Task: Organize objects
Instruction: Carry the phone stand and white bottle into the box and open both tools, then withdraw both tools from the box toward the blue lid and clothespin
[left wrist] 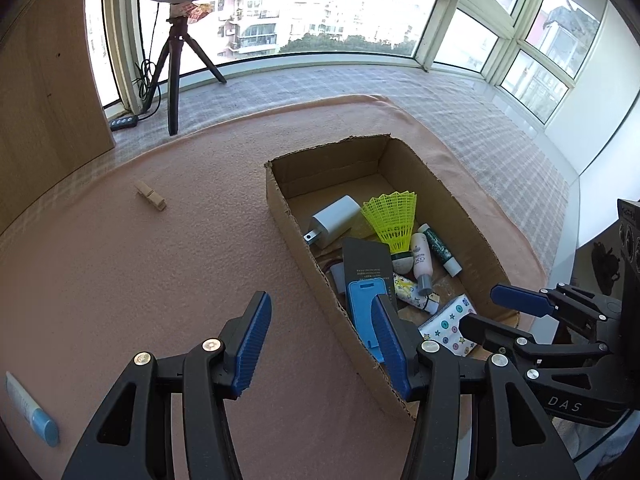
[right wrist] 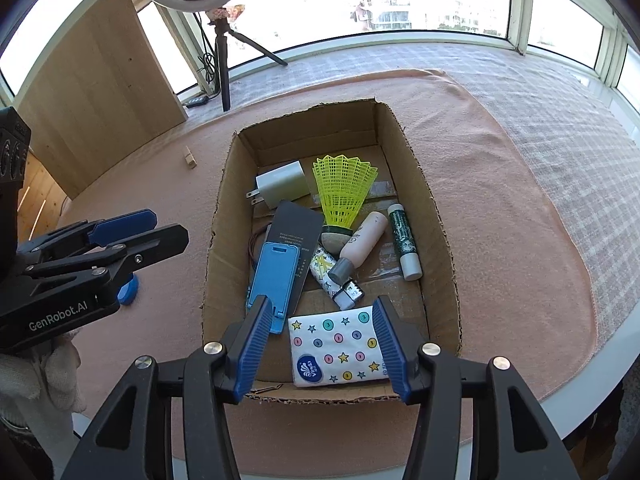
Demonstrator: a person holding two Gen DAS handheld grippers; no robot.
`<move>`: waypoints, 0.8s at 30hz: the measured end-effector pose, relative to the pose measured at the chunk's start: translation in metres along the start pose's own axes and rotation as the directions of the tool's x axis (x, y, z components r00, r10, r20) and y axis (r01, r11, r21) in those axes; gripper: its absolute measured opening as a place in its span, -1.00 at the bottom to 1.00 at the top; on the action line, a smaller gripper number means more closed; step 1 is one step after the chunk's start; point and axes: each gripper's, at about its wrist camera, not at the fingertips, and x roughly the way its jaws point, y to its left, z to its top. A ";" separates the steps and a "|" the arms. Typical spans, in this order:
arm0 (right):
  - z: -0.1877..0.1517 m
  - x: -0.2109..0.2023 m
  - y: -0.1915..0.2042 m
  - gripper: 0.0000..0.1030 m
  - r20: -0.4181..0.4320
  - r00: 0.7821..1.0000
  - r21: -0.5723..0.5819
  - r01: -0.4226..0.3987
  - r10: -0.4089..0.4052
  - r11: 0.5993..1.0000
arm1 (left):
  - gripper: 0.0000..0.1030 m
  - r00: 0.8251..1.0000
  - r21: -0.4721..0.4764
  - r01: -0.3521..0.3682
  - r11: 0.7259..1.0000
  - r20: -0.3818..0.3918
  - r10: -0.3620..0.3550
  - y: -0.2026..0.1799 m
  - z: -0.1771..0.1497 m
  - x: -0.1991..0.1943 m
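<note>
Cardboard box (right wrist: 440, 216) sits open-topped on a pink cloth (right wrist: 520, 240) and serves as the landmark. Inside it, toward its far end, lie a white charger (right wrist: 284, 189) and a yellow shuttlecock (right wrist: 344, 188); along its right wall lies a green tube (right wrist: 405, 240), with a pale bottle (right wrist: 362, 245) just beside it. Against its left wall a blue phone stand (right wrist: 274, 276) rests on a dark card (right wrist: 298, 232), and at its near end lies a tissue pack (right wrist: 340, 348) printed with stars. Left of the box a wooden clothespin (left wrist: 151, 196) lies on the cloth, well apart, and a blue-capped tube (left wrist: 30, 410) lies farther left. The right gripper (right wrist: 322, 350) hangs over the box's near end, jaws parted on either side of the tissue pack, not pressing it. The left gripper (left wrist: 320, 346) hovers at the box's left wall, jaws apart and empty
</note>
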 end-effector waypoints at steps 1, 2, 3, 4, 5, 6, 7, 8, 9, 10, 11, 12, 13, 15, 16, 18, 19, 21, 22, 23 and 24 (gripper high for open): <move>0.001 0.001 0.004 -0.04 -0.001 1.000 -0.008 0.000 0.000 1.000 | 0.08 1.000 -0.006 -0.007 1.000 0.000 0.007 0.005 -0.003 -0.002; 0.001 0.001 0.007 -0.04 -0.001 1.000 -0.016 -0.002 0.002 1.000 | 0.08 1.000 -0.012 -0.015 1.000 -0.001 0.015 0.011 -0.006 -0.004; 0.001 0.002 0.010 -0.04 -0.001 1.000 -0.022 -0.006 0.006 1.000 | 0.08 1.000 -0.019 -0.024 1.000 -0.001 0.024 0.017 -0.009 -0.006; 0.001 0.003 0.013 -0.04 -0.002 1.000 -0.026 -0.010 0.010 1.000 | 0.08 0.999 -0.025 -0.034 0.999 -0.002 0.034 0.023 -0.012 -0.008; 0.002 0.003 0.016 -0.04 -0.002 1.000 -0.030 -0.014 0.014 0.999 | 0.08 0.999 -0.034 -0.042 0.999 -0.002 0.041 0.029 -0.015 -0.011; 0.002 0.004 0.019 -0.04 -0.002 1.000 -0.034 -0.018 0.018 0.999 | 0.08 0.999 -0.046 -0.048 0.998 -0.002 0.048 0.035 -0.018 -0.013; 0.003 0.004 0.022 -0.04 -0.003 1.000 -0.038 -0.021 0.021 0.999 | 0.08 0.999 -0.056 -0.054 0.997 -0.003 0.054 0.042 -0.022 -0.015; 0.004 0.005 0.025 -0.04 -0.004 1.000 -0.044 -0.025 0.025 0.999 | 0.08 0.998 -0.067 -0.060 0.996 -0.004 0.060 0.048 -0.025 -0.017; 0.004 0.006 0.028 -0.04 -0.004 1.000 -0.049 -0.028 0.028 0.998 | 0.08 0.998 -0.083 -0.067 0.994 -0.007 0.067 0.056 -0.029 -0.019; 0.004 0.006 0.031 -0.04 -0.005 1.000 -0.054 -0.028 0.028 0.998 | 0.08 0.997 -0.099 -0.072 0.992 -0.008 0.071 0.063 -0.033 -0.021; 0.005 0.007 0.034 -0.04 -0.005 1.000 -0.059 -0.027 0.027 0.998 | 0.08 0.997 -0.119 -0.079 0.990 -0.007 0.079 0.071 -0.037 -0.023; 0.005 0.007 0.037 -0.02 -0.004 1.000 -0.065 -0.027 0.027 0.998 | 0.08 0.996 -0.134 -0.086 0.987 -0.006 0.086 0.078 -0.042 -0.025; 0.005 0.008 0.040 -0.02 -0.005 1.000 -0.070 -0.031 0.031 0.997 | 0.08 0.996 -0.148 -0.091 0.985 -0.008 0.091 0.085 -0.046 -0.027; 0.005 0.008 0.047 -0.02 -0.008 0.999 -0.084 -0.043 0.042 0.996 | 0.08 0.994 -0.181 -0.105 0.978 -0.014 0.104 0.100 -0.055 -0.031; 0.004 0.009 0.051 -0.02 -0.009 0.999 -0.093 -0.044 0.044 0.995 | 0.08 0.994 -0.195 -0.112 0.974 -0.019 0.111 0.107 -0.059 -0.032; 0.004 0.010 0.058 -0.02 -0.010 0.999 -0.108 -0.047 0.046 0.993 | 0.08 0.992 -0.222 -0.122 0.967 -0.019 0.121 0.120 -0.067 -0.035; 0.004 0.011 0.061 -0.02 -0.012 0.999 -0.112 -0.050 0.049 0.992 | 0.08 0.992 -0.232 -0.128 0.964 -0.023 0.126 0.126 -0.071 -0.036; 0.005 0.013 0.067 -0.02 -0.019 0.998 -0.118 -0.059 0.058 0.991 | 0.08 0.991 -0.250 -0.135 0.959 -0.032 0.132 0.138 -0.081 -0.037; 0.006 0.014 0.070 -0.02 -0.021 0.998 -0.120 -0.064 0.062 0.991 | 0.08 0.990 -0.257 -0.141 0.956 -0.040 0.135 0.143 -0.085 -0.037; 0.006 0.014 0.073 -0.01 -0.022 0.998 -0.122 -0.067 0.065 0.990 | 0.08 0.989 -0.266 -0.148 0.953 -0.049 0.140 0.148 -0.090 -0.036; 0.006 0.015 0.076 -0.01 -0.022 0.997 -0.123 -0.072 0.069 0.990 | 0.08 0.988 -0.276 -0.153 0.949 -0.056 0.143 0.153 -0.095 -0.035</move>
